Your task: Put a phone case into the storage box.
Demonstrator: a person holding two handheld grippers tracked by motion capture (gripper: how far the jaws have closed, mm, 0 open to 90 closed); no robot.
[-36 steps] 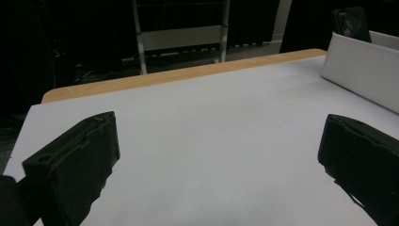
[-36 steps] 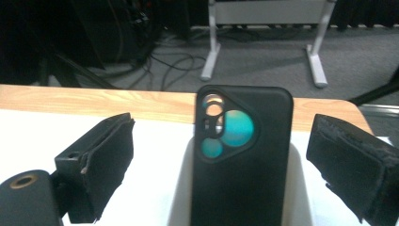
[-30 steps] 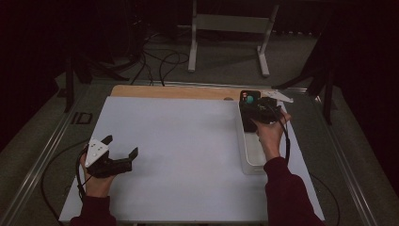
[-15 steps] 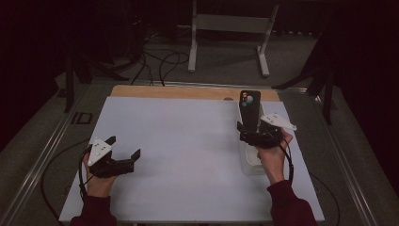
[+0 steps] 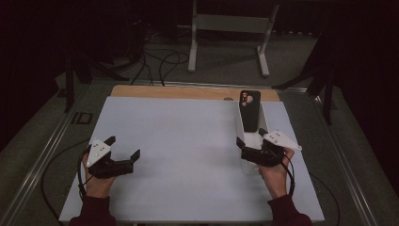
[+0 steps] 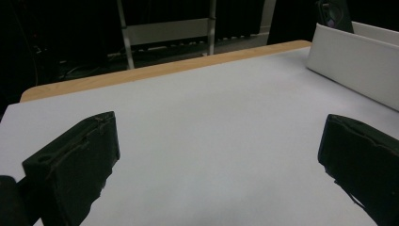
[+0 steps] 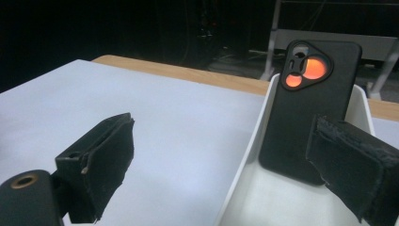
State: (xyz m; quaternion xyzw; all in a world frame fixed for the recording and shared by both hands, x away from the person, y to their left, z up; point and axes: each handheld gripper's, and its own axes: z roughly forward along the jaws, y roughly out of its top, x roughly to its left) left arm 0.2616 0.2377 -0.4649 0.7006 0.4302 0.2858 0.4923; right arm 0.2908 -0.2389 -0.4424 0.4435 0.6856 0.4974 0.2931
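Dark room behind the table; near its right edge a black phone case [image 7: 308, 108] stands upright in the white tray [image 5: 250, 137], straight ahead of my right gripper [image 5: 258, 147], jaws apart, empty.

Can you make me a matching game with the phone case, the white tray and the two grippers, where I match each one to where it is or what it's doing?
Things:
1. phone case
2. white tray
3. left gripper
4. right gripper

Places or states:
a. open, over the bare white mat near the table's left front
b. black, leaning upright inside the tray
c. open, at the near end of the tray
d. lies on the mat at the right side

Pairs: 1-b, 2-d, 3-a, 4-c
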